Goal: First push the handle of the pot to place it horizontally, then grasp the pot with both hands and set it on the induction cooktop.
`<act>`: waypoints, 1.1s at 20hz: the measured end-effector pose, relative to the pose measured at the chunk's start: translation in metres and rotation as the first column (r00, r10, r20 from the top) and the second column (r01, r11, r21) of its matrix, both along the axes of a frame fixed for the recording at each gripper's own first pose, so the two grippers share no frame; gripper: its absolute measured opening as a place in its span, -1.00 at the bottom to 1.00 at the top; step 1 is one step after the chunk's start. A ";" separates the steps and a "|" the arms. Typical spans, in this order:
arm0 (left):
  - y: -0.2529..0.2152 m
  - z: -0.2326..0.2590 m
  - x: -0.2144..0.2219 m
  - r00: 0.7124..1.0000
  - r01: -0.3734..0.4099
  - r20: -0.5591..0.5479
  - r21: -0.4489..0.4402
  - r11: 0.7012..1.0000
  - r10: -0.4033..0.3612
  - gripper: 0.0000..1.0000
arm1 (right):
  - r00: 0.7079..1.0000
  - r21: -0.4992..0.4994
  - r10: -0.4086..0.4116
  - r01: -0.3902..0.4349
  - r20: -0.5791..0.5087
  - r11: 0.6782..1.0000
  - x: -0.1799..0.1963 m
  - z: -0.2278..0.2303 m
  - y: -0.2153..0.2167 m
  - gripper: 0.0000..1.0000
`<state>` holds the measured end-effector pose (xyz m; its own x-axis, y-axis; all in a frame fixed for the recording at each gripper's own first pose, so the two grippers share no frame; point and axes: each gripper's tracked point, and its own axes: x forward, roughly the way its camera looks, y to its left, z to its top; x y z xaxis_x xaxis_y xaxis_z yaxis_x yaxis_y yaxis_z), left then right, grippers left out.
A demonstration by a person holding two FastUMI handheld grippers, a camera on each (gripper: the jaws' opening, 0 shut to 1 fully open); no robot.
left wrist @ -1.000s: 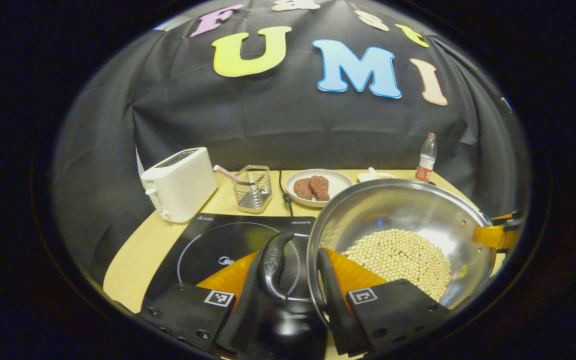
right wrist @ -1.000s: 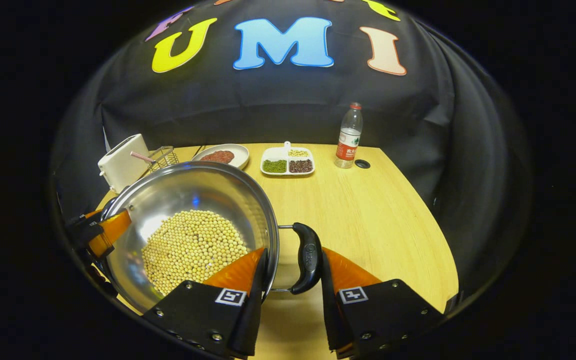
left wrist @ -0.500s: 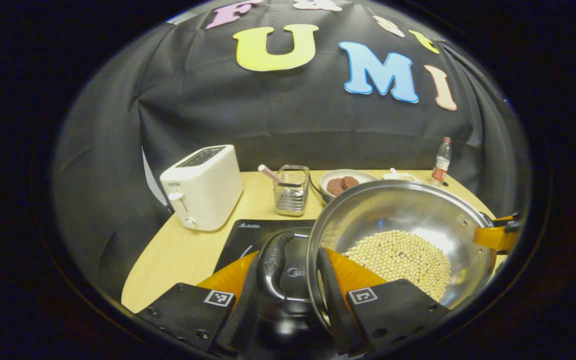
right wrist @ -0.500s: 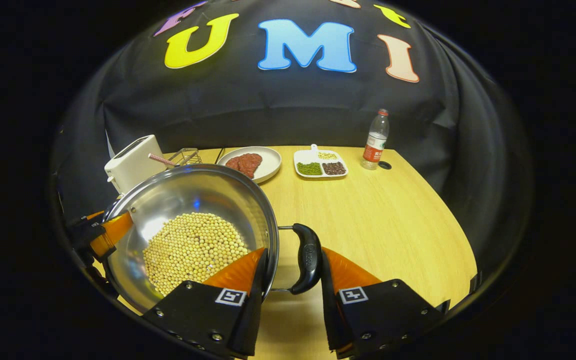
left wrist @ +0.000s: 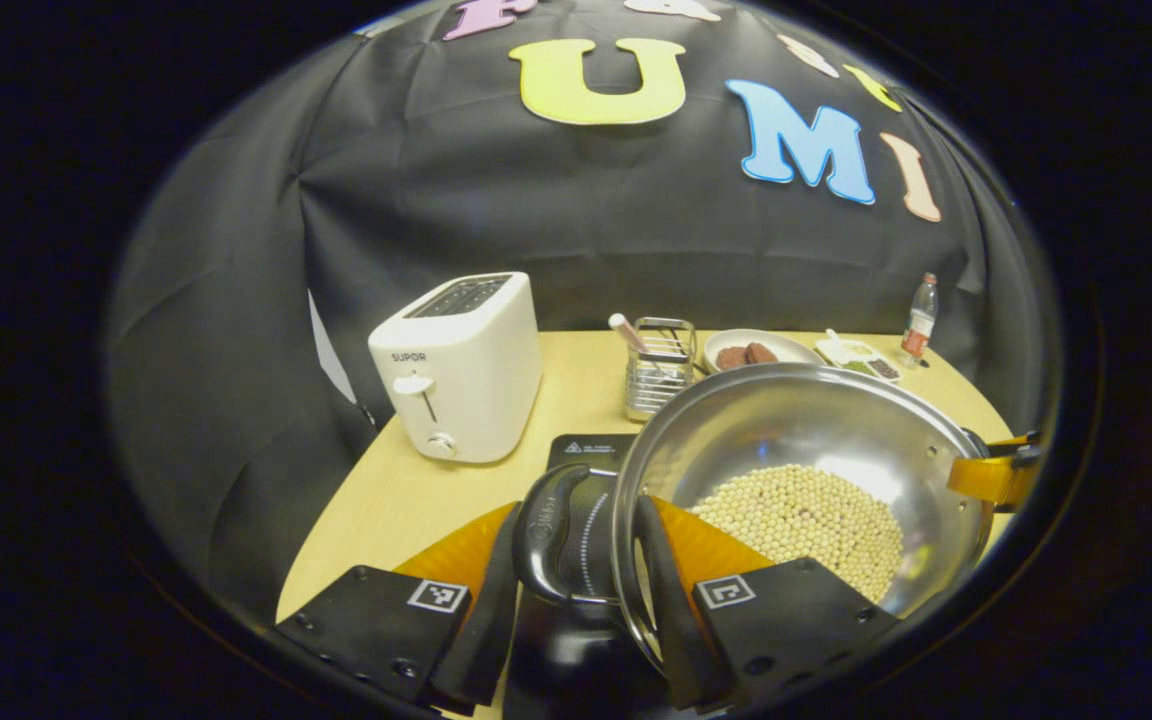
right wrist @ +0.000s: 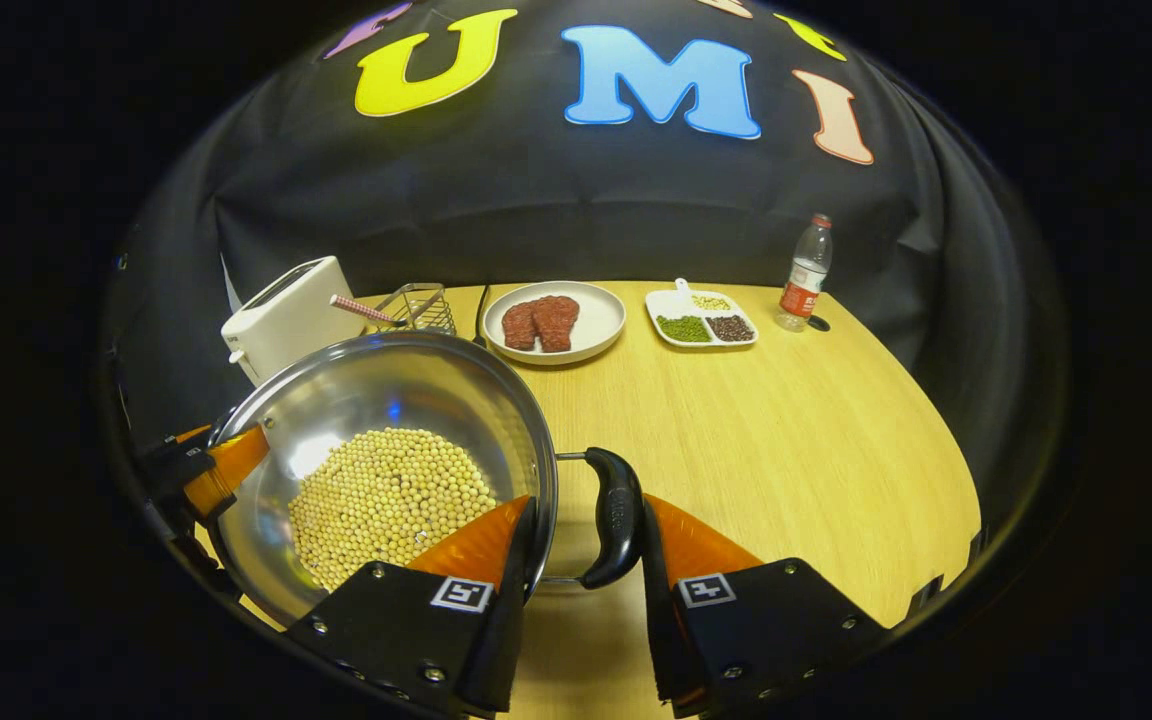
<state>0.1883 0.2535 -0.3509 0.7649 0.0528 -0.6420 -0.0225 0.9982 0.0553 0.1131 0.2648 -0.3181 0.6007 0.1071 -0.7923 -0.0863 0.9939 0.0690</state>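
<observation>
Steel pot (left wrist: 816, 440): holds a layer of pale yellow soybeans (left wrist: 801, 520); carried between the two tools, over the near-left part of the worktop (right wrist: 756, 420). In the left gripper view its bowl covers most of the black induction cooktop (left wrist: 591, 450), of which a corner and part of the ring mark show at 9 o'clock of the pot. Whether the base touches the cooktop cannot be told.

Left tool (left wrist: 576, 560): narrowly open, one finger outside the pot's black side handle (left wrist: 546, 530), the other inside the rim against the wall, so handle and rim sit clamped between them. In the right gripper view it appears at the pot's 9 o'clock edge (right wrist: 206, 470).

Right tool (right wrist: 586, 545): same narrow setting, gripping the opposite black handle (right wrist: 616, 515) and rim; seen from the left gripper view at the pot's 3 o'clock (left wrist: 996, 470).

Other worktop items:
- white toaster (left wrist: 456, 365), 10 o'clock of the pot;
- wire basket (left wrist: 658, 365) with a pink-striped stick, 12 o'clock;
- white plate with two brownish-red patties (right wrist: 553, 322);
- divided dish of green, dark and pale beans (right wrist: 701, 318);
- water bottle with red label (right wrist: 804, 272), far right corner.
</observation>
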 end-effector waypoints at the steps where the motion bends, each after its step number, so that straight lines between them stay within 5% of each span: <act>1: 0.006 -0.002 0.001 1.000 0.002 -0.001 0.002 1.000 -0.002 0.29 | 1.000 -0.002 0.003 -0.003 -0.001 1.000 0.002 -0.002 0.004 0.05; 8: 0.033 -0.011 0.010 1.000 -0.030 -0.002 -0.007 1.000 0.030 0.29 | 0.999 0.003 0.022 -0.022 0.029 1.000 0.013 -0.004 0.029 0.05; 10: 0.039 -0.013 0.010 0.999 -0.037 -0.004 0.001 0.999 0.037 0.48 | 0.999 0.015 0.024 -0.025 0.034 1.000 0.017 -0.005 0.032 0.05; 12: 0.045 -0.010 0.012 0.998 -0.058 0.017 0.038 0.998 0.058 0.39 | 0.998 0.039 0.042 -0.044 0.048 0.998 0.014 -0.001 0.036 0.08; 13: 0.052 -0.005 0.013 0.997 -0.069 0.050 0.078 0.995 0.065 0.46 | 0.995 0.037 0.059 -0.062 0.087 0.997 0.015 0.005 0.033 0.22; 14: 0.055 0.007 0.012 0.994 -0.078 0.083 0.107 0.991 0.069 0.93 | 0.987 0.020 0.078 -0.081 0.140 0.996 0.018 0.014 0.028 0.29; 17: 0.048 0.052 0.004 0.979 -0.112 0.186 0.126 0.986 0.088 0.97 | 0.959 -0.009 0.090 -0.091 0.270 0.996 0.024 0.045 0.006 0.99; 22: 0.010 0.146 -0.015 0.915 -0.144 0.385 0.037 0.989 0.119 0.95 | 0.906 -0.020 0.068 -0.066 0.418 0.998 0.019 0.102 -0.043 0.94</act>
<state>0.1730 0.2634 -0.2052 0.9340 0.2006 -0.2956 -0.1855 0.9795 0.0788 0.1316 0.2216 -0.2161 0.8687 0.1549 -0.4705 -0.1722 0.9850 0.0064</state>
